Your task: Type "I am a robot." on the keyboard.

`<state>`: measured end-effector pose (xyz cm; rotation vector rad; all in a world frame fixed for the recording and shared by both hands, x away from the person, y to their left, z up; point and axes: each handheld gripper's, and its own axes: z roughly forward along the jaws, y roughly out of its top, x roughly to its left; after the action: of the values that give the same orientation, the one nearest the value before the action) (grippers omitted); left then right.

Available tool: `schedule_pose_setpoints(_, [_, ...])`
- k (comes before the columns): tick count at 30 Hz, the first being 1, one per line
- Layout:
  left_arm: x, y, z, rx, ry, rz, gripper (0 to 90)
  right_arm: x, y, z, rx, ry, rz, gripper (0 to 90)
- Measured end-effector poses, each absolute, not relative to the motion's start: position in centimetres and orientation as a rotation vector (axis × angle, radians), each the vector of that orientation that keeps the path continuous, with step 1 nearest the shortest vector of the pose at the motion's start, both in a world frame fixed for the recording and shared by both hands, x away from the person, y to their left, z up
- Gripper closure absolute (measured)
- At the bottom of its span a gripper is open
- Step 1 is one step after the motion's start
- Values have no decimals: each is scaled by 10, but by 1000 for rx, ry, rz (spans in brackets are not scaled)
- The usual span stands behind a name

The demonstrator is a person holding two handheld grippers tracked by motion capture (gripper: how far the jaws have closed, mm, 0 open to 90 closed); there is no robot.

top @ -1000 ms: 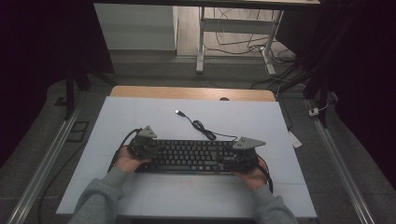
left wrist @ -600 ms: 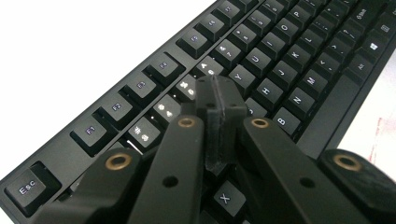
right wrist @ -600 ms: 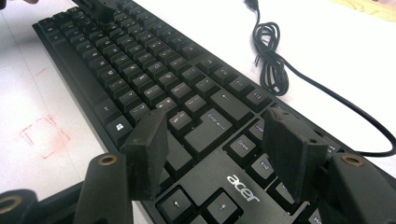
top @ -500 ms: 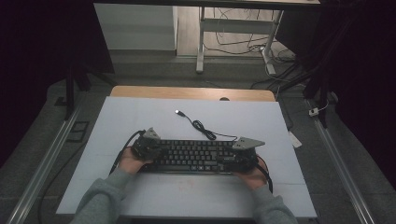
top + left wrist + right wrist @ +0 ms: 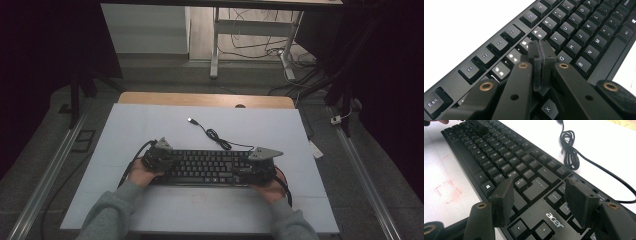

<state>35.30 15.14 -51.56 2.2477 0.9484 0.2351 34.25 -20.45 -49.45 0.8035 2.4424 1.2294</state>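
Left tongs [image 5: 541,53] pinched tight together, nothing between them, tips poised right over the keyboard [image 5: 210,167], above its letter rows near G. Right tongs [image 5: 541,197] spread wide, hovering over the keyboard's far end by Enter and the arrow keys. Its cable [image 5: 217,136] curls beyond both, across the table [image 5: 150,120].

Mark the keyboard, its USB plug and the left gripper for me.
keyboard [image 5: 207,167], high view, on the middle key rows.
USB plug [image 5: 190,120], high view, on the cable's free end.
left gripper [image 5: 541,63], left gripper view, where the closed pads meet.
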Motion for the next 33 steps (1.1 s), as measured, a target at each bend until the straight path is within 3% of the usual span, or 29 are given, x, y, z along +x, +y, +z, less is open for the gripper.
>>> schedule_pose_setpoints(16, [345, 162, -502, 2179, 949, 270, 867, 342, -205, -495, 805, 2436, 1242, 412])
schedule_pose_setpoints(28, [332, 181, -485, 2081, 979, 272, 502, 342, -205, -494, 801, 2432, 1247, 412])
schedule_pose_setpoints(33, [332, 184, -485, 2069, 1006, 271, 412, 342, -205, -494, 801, 2435, 1246, 412])
